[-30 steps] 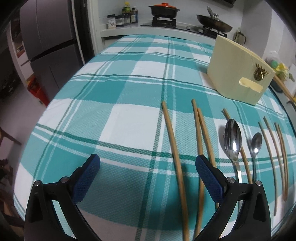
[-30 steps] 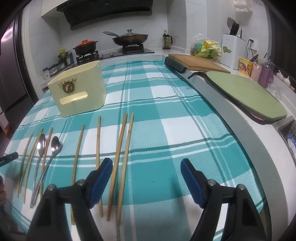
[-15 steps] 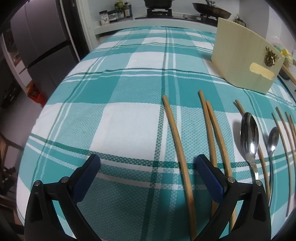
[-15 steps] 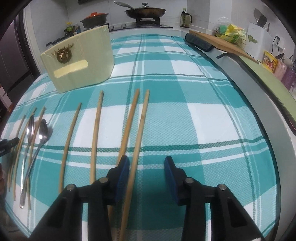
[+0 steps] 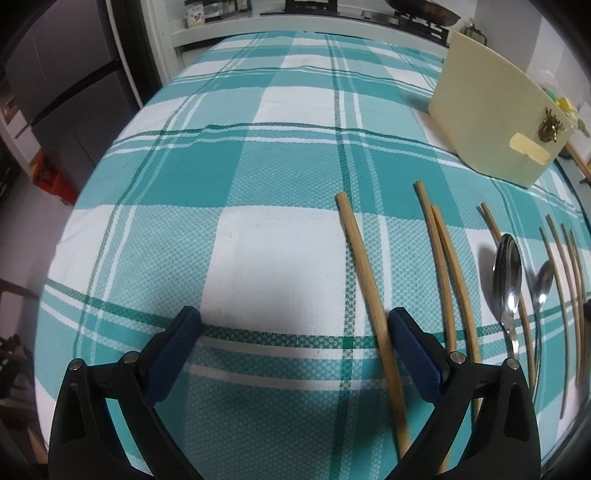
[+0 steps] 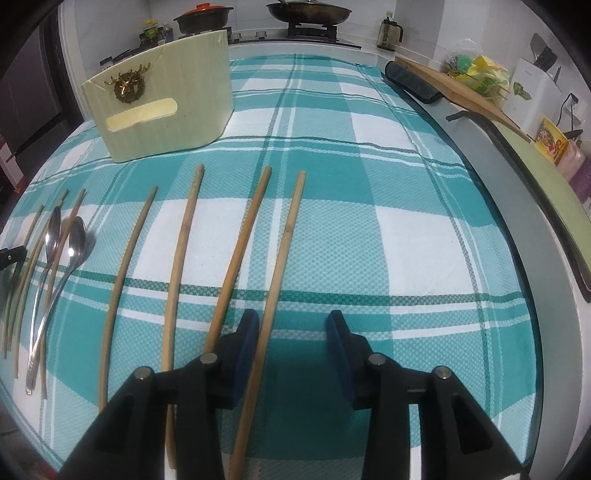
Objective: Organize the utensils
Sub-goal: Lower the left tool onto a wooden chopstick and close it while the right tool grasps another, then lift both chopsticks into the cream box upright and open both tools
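Note:
Several bamboo chopsticks and two metal spoons lie in a row on the teal plaid tablecloth, in front of a cream holder box (image 6: 166, 107) with a brass deer ornament. My right gripper (image 6: 293, 332) is low over the cloth with its jaws partly closed. The rightmost chopstick (image 6: 284, 243) runs between them, against the left pad (image 6: 245, 343), with a wide gap to the other pad. My left gripper (image 5: 293, 325) stands wide open. The leftmost chopstick (image 5: 362, 266) lies just inside its right finger (image 5: 406, 336). The spoons (image 5: 508, 273) lie farther right in that view.
A chopstick pair (image 5: 443, 266) and thinner sticks (image 5: 565, 288) lie right of the left gripper. A stove with pans (image 6: 306, 11) is at the back. A wooden board (image 6: 454, 88) and a green mat border the table's right edge. A fridge (image 5: 55, 92) stands to the left.
The right jaws narrowed from wide to partly closed and came down around the rightmost chopstick. The left gripper sank and moved forward, so the leftmost chopstick now lies by its right finger.

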A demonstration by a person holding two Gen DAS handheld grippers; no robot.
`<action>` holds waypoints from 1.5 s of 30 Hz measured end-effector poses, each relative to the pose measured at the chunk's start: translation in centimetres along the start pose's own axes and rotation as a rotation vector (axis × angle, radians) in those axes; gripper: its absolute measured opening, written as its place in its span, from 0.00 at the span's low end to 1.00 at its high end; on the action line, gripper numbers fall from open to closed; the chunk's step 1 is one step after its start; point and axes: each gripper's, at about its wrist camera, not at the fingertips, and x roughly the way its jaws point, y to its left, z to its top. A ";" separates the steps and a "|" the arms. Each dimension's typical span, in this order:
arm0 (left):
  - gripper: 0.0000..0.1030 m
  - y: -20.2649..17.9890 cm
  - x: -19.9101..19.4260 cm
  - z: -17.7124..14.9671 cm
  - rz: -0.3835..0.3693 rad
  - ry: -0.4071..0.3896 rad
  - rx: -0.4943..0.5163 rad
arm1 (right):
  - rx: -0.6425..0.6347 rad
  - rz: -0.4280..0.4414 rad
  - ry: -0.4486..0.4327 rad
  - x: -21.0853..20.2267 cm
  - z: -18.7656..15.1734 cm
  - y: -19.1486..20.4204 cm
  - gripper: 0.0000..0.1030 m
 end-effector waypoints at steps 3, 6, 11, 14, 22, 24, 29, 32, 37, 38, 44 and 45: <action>0.84 -0.3 0.2 1.0 -0.018 0.023 0.025 | -0.016 0.018 0.027 0.3 0.7 -0.1 0.39; 0.74 -0.9 0.6 2.1 -0.027 0.059 0.051 | -0.020 0.049 0.058 0.9 1.8 -0.5 0.39; 0.71 -1.7 1.0 3.2 -0.030 0.098 0.083 | -0.046 0.067 0.084 2.1 4.0 -0.8 0.38; 0.69 -1.8 1.3 3.7 -0.032 0.113 0.089 | -0.074 0.070 0.088 3.0 5.4 -0.5 0.38; 0.46 -2.3 1.5 5.0 -0.047 0.134 0.093 | -0.080 0.062 0.088 5.5 9.9 0.1 0.25; 0.20 -2.6 1.4 5.1 -0.054 0.127 0.100 | -0.075 0.055 0.090 5.9 10.4 0.1 0.15; 0.05 -2.9 0.9 5.3 -0.088 0.104 0.084 | -0.017 0.097 0.079 5.9 11.4 -0.6 0.07; 0.05 -2.6 -1.6 5.1 -0.128 0.039 0.056 | 0.045 0.161 0.020 3.8 11.8 -1.3 0.07; 0.05 -2.6 -8.8 5.2 -0.177 -0.131 0.063 | 0.042 0.220 -0.116 -2.9 12.3 -0.7 0.07; 0.05 -2.6 -10.5 5.2 -0.190 -0.171 0.065 | 0.035 0.231 -0.149 -4.6 12.4 -0.5 0.07; 0.05 -2.6 -18.2 5.9 -0.240 -0.371 0.078 | -0.003 0.258 -0.349 -13.6 12.2 0.8 0.07; 0.05 -2.6 -19.2 5.9 -0.247 -0.397 0.078 | -0.006 0.258 -0.383 -14.7 12.2 1.0 0.07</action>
